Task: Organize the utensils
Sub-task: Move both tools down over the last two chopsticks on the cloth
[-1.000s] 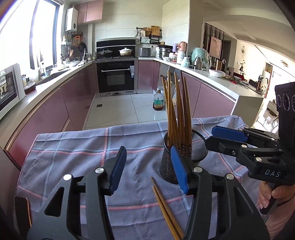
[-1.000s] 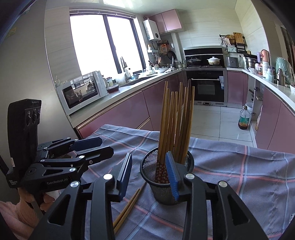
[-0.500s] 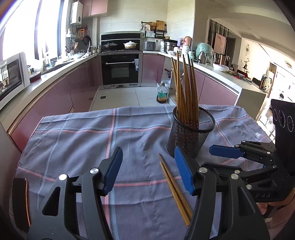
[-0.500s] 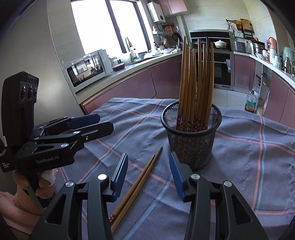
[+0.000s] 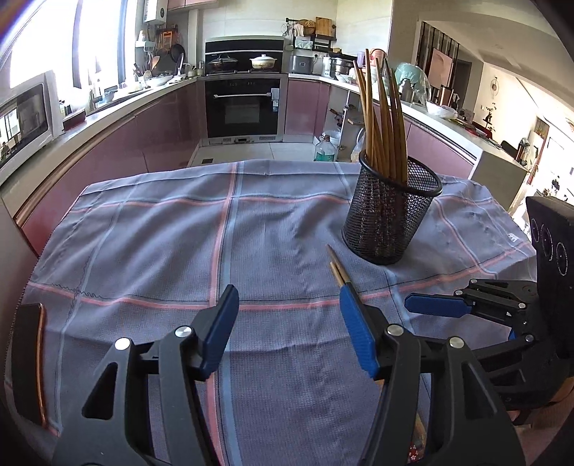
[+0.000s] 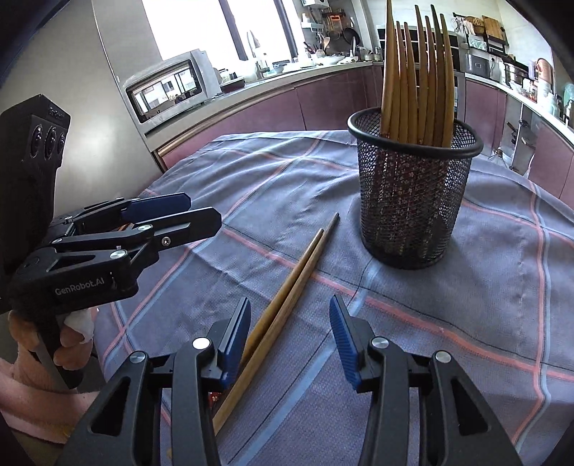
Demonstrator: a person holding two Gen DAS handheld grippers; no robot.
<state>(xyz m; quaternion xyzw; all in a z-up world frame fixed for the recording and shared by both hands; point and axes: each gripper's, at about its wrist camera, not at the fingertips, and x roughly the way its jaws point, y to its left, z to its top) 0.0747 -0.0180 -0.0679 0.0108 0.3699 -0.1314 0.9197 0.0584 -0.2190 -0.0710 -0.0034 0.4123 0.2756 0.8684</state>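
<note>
A U-shaped kitchen runs behind the table, with mauve cabinet fronts (image 5: 118, 143) under a pale countertop (image 5: 107, 111). At top centre a black built-in oven (image 5: 243, 107) sits below a hob carrying a white pot (image 5: 263, 61). A bright window (image 6: 215, 25) fills the upper left, washing the room in daylight, and a microwave (image 6: 168, 86) stands on the counter beneath it. The floor has light tiles (image 5: 251, 152). At upper right, an opening (image 5: 520, 107) shows another room.
</note>
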